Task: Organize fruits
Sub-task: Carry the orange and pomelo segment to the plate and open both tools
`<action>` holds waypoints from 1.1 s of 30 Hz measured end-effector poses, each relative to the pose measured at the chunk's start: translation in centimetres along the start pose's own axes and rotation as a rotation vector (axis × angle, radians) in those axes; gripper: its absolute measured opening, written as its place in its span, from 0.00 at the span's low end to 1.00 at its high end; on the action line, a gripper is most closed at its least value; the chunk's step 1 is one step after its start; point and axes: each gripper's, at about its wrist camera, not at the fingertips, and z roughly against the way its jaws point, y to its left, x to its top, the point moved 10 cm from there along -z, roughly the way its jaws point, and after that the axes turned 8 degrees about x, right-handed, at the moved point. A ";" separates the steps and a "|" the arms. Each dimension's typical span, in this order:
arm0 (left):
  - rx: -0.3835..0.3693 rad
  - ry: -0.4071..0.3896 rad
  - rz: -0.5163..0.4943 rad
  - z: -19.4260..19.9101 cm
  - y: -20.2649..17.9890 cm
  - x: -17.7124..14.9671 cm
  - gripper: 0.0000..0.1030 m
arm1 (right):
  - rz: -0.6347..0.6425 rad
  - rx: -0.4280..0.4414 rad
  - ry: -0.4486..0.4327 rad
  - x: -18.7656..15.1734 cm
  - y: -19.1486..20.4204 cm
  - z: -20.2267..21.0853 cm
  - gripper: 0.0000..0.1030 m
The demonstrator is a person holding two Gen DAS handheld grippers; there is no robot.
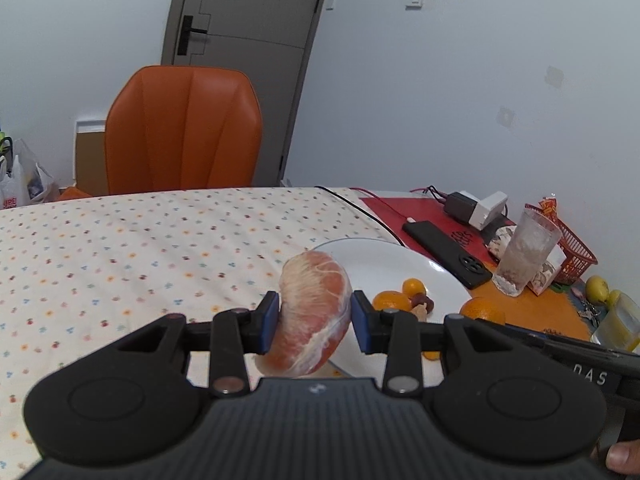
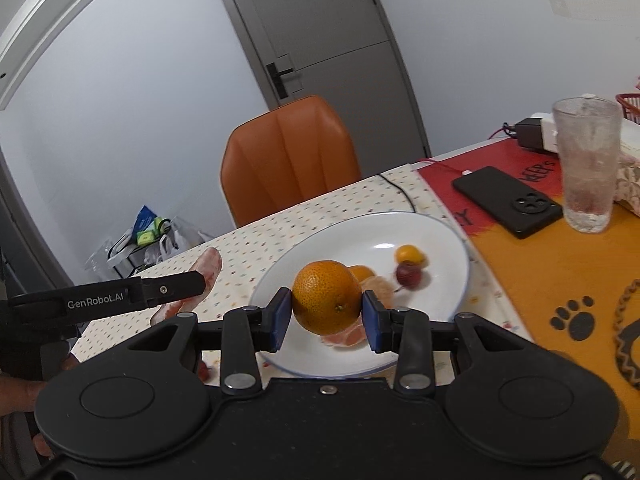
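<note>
My left gripper (image 1: 314,322) is shut on a large peeled pink pomelo segment (image 1: 314,312), held above the table just left of the white plate (image 1: 384,260). My right gripper (image 2: 326,314) is shut on a whole orange (image 2: 326,296), held over the near part of the plate (image 2: 432,240). On the plate lie a small orange fruit (image 2: 408,255), a dark red fruit (image 2: 408,274) and peeled orange pieces (image 2: 378,286). The pomelo segment (image 2: 206,268) and left gripper also show at the left of the right wrist view. The whole orange (image 1: 482,310) shows in the left wrist view.
The table has a dotted cloth (image 1: 120,248). To the right lie a black phone (image 2: 508,200), a frosted glass (image 2: 586,164), a charger block (image 1: 476,206), a red basket (image 1: 572,248) and lemons (image 1: 598,288). An orange chair (image 1: 184,128) stands beyond the far edge.
</note>
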 end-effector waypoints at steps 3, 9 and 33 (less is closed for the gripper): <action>-0.012 0.008 -0.012 -0.8 -0.8 0.0 0.36 | -0.003 -0.006 0.003 0.0 -0.7 0.0 0.35; -0.027 0.029 -0.024 -2.6 -2.3 -0.5 0.36 | -0.020 -0.026 0.006 -0.1 -2.3 -0.2 0.35; 0.009 0.056 -0.017 -3.6 -1.5 -0.7 0.54 | -0.002 -0.134 -0.020 0.0 -3.8 -1.6 0.36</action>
